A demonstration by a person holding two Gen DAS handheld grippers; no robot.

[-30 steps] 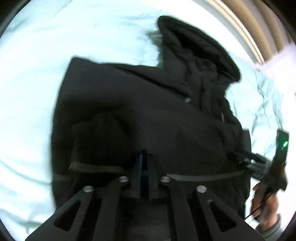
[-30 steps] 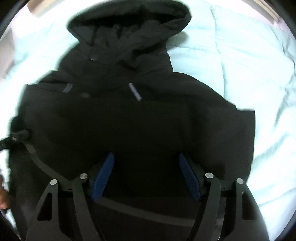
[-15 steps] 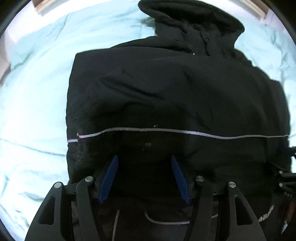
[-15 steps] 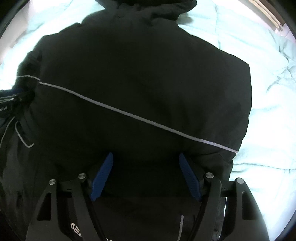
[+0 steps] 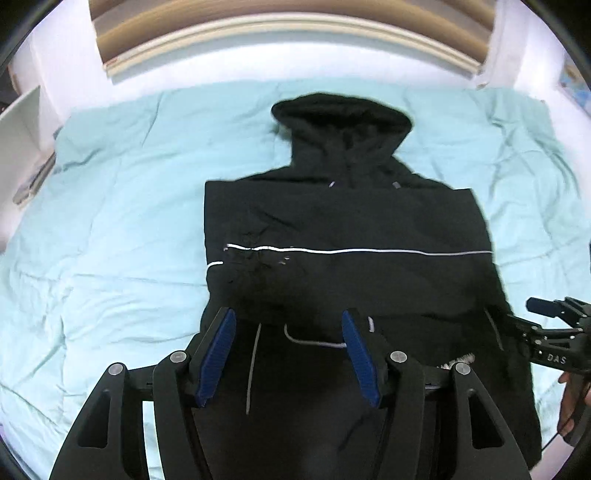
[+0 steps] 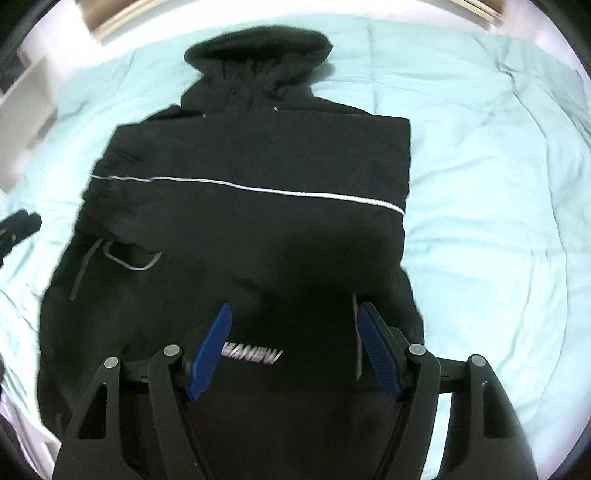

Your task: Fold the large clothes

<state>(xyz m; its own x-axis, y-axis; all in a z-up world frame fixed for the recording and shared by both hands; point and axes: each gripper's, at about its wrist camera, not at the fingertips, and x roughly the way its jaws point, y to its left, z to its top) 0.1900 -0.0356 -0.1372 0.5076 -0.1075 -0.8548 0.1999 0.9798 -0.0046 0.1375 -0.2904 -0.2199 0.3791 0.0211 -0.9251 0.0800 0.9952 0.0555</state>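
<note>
Fingers (image 5: pixel 218 354) of left gripper (image 5: pixel 288 356) and right gripper (image 6: pixel 293 349) spread wide, empty, above black hooded jacket (image 6: pixel 251 221) mid-bed (image 5: pixel 110 229). Probably bulky, soft, slick: pinch near hem corners.

Bed w/ light teal duvet (image 5: pixel 122 236) (creased); black hooded jacket (image 5: pixel 343 229) flat on it.

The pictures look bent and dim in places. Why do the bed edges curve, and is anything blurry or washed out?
Left wrist view: the fisheye lens bows the headboard; the wall is overexposed; the black jacket shows little detail beyond its pale stripe. Right wrist view: the left margin is smeared; the jacket is sharper at center; the bedding is washed out at right.
</note>
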